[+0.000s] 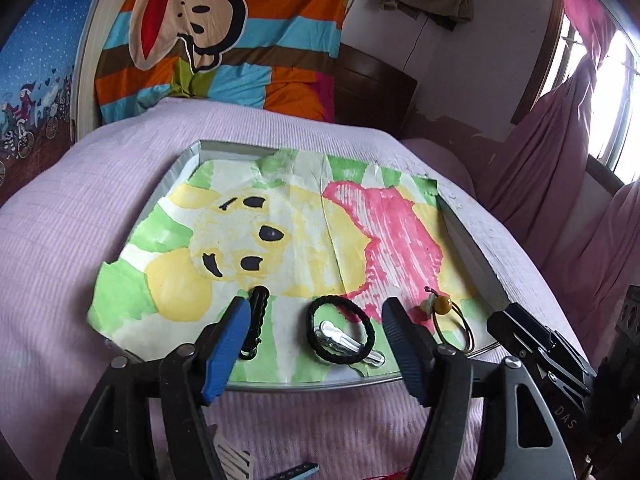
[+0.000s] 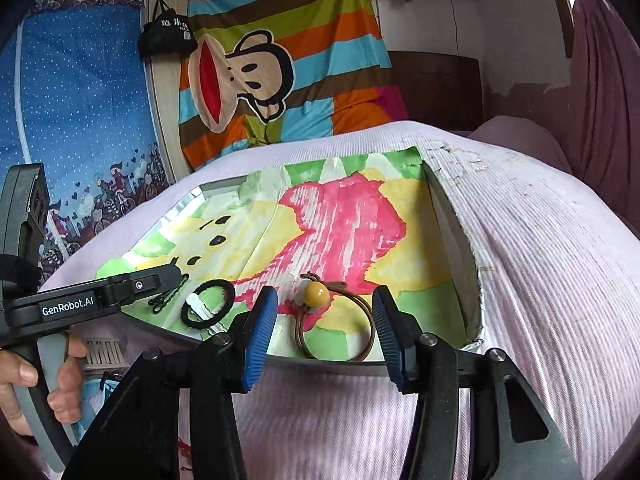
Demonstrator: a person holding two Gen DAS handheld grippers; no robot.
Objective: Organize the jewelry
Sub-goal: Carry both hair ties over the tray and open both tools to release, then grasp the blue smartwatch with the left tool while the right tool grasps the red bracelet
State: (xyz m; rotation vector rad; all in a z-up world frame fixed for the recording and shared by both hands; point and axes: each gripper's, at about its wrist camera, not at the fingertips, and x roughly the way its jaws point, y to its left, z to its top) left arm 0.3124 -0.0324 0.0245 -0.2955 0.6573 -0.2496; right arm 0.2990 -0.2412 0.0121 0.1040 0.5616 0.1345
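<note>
A grey tray (image 1: 476,256) lined with a painted bear paper lies on a pink bed. Along its near edge lie a black hair clip (image 1: 256,320), a black braided hair tie (image 1: 340,330) over a silver clip (image 1: 344,340), and a brown wire bangle with a yellow bead (image 1: 454,322). My left gripper (image 1: 316,312) is open just above the hair tie and silver clip. My right gripper (image 2: 326,304) is open around the bangle (image 2: 336,328), whose bead (image 2: 316,294) sits between the fingers. The hair tie (image 2: 208,306) and black clip (image 2: 168,294) lie to its left.
The tray's right wall (image 2: 452,240) stands tall beside the bangle. The left gripper's body (image 2: 92,300) and the hand holding it reach in at the left of the right wrist view. A striped monkey blanket (image 1: 224,40) lies behind. A comb (image 2: 102,350) sits off the tray's near edge.
</note>
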